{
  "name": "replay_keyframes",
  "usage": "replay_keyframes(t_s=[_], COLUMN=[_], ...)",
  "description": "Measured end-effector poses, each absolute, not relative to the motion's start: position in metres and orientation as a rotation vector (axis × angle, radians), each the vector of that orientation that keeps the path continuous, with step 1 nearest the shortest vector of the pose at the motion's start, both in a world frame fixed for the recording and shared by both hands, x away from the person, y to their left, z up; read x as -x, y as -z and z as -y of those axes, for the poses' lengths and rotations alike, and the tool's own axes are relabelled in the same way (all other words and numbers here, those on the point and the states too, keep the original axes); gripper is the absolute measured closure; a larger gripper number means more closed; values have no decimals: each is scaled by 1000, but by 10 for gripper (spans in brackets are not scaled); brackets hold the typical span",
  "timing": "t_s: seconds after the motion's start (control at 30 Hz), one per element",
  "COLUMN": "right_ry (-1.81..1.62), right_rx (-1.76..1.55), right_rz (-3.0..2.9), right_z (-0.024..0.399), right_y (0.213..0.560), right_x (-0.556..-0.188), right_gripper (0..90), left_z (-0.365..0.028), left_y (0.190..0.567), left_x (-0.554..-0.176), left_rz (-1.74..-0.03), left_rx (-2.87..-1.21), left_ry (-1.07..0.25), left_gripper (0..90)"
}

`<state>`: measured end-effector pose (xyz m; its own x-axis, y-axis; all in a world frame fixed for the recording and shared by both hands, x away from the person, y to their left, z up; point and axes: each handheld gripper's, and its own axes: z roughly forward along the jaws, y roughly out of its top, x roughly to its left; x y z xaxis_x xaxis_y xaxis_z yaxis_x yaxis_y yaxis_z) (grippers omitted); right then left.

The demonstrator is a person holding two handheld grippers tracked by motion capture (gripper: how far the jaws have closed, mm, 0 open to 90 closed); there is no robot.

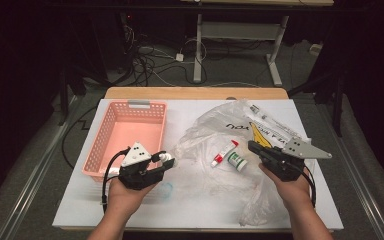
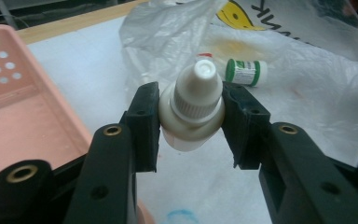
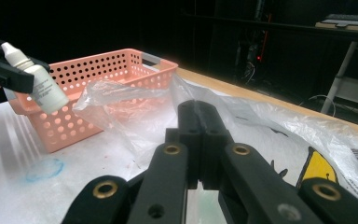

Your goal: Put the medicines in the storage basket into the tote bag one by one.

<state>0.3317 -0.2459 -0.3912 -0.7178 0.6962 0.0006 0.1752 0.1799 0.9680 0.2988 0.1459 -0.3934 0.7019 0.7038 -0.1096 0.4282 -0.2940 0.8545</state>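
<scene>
The left gripper (image 2: 191, 123) pinched a small white plastic dropper bottle with a ribbed screw cap (image 2: 193, 109), its two black pads pressed against the bottle's shoulder on either side, the nozzle pointing away from the camera that rode on it. In the high view the left gripper (image 1: 166, 161) held that bottle (image 1: 167, 158) clear of the white table top (image 1: 80, 205), just beside the near right corner of the pink perforated plastic basket (image 1: 125, 135). From the right gripper view the bottle (image 3: 37, 81) hung tilted in front of the basket (image 3: 98, 88).

The right gripper (image 3: 199, 140) had its jaws pressed together; the edge of the crumpled clear plastic bag with yellow print (image 3: 270, 126) lay right at their tips, though whether the film was caught between them could not be told. In the high view the right gripper (image 1: 252, 147) rested on the bag (image 1: 215, 130). Just left of its tips, on the plastic, lay a small green-and-white vial (image 1: 238, 161) and a white tube with a red cap (image 1: 224, 153), close together.
</scene>
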Motion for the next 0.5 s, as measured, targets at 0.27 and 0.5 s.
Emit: replay_keyframes(t_s=[0.27,0.5], right_ry=[-1559,-1556], right_rx=[-819,-818], right_rz=[-2019,-2024], right_z=[245,244], right_y=[391,392], right_x=[-331,-332], right_gripper=[900,900], left_z=[-131,-115], left_y=[399,407], left_x=[-297,-299], left_rz=[-838,-813], left_rx=[-1963,-1983], left_ry=[-336,-317], left_gripper=[582,582])
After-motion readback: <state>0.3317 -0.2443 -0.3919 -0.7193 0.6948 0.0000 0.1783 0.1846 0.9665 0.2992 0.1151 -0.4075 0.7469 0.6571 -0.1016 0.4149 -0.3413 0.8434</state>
